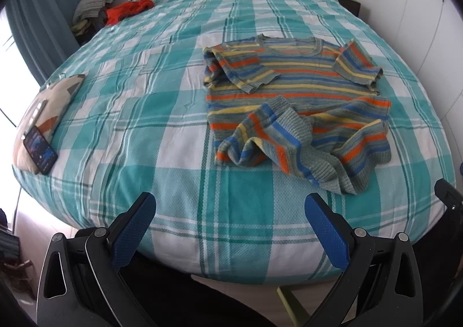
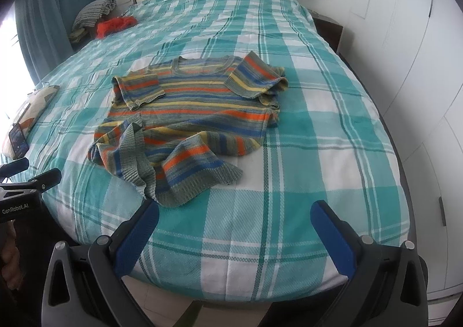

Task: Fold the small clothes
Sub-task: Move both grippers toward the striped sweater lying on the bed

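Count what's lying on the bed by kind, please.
Striped sweater: 1
Red garment: 1
Phone: 1
Cushion: 1
Total: 4, all on the bed. The grey clothes pile at the far corner may be off the bed; I cannot tell, so it's not counted.

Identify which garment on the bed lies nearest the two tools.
The striped sweater, spread near the bed's foot just beyond the open left tool and right tool. The red garment lies bunched far off near the headboard.
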